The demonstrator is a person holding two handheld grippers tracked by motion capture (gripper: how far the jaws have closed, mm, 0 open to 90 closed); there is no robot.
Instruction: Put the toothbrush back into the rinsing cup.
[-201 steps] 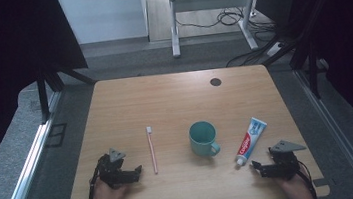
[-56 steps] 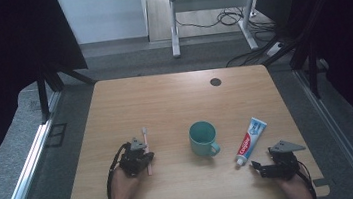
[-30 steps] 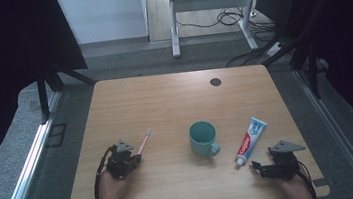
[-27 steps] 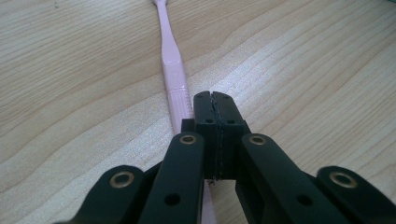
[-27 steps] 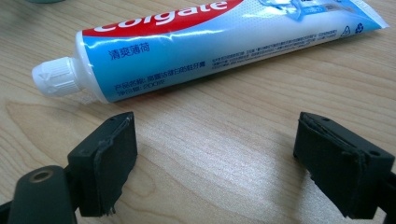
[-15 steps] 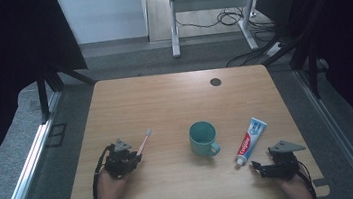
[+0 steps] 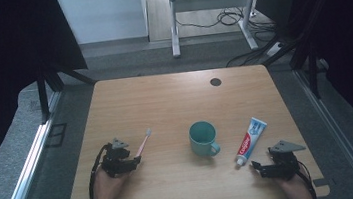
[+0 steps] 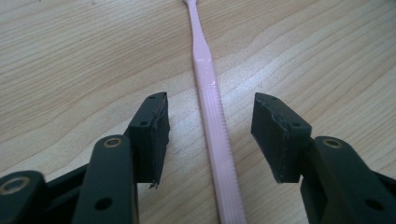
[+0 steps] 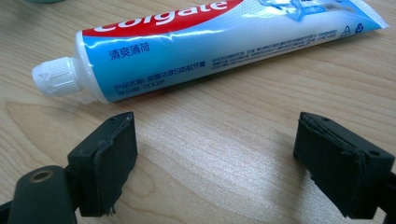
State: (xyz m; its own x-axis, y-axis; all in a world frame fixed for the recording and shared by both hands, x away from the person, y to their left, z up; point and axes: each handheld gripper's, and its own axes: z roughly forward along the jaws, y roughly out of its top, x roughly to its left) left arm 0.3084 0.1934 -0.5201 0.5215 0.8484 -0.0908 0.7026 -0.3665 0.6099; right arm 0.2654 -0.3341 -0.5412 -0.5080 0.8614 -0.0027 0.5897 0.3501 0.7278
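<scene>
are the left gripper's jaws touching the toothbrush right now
Apart. In the left gripper view the toothbrush lies on the table between the left gripper jaws, which have just been opening, with bare wood showing on both sides.

Black two-jaw tongs (image 8: pixel 210 135), brass-ringed screw holes, trailing black cables.

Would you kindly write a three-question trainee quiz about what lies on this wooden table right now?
1. True or false: the left hand-held gripper is clamped on the pink plastic toothbrush.
2. Which way does the white cap of the blue, white and red toothpaste tube point in the high view: toward the person or away?
3. What stands between toothbrush and tube?

Key:
1. False; the jaws stand apart, the handle lying loose between them.
2. Toward the person, near the right hand-held gripper.
3. The teal ceramic mug.
</scene>
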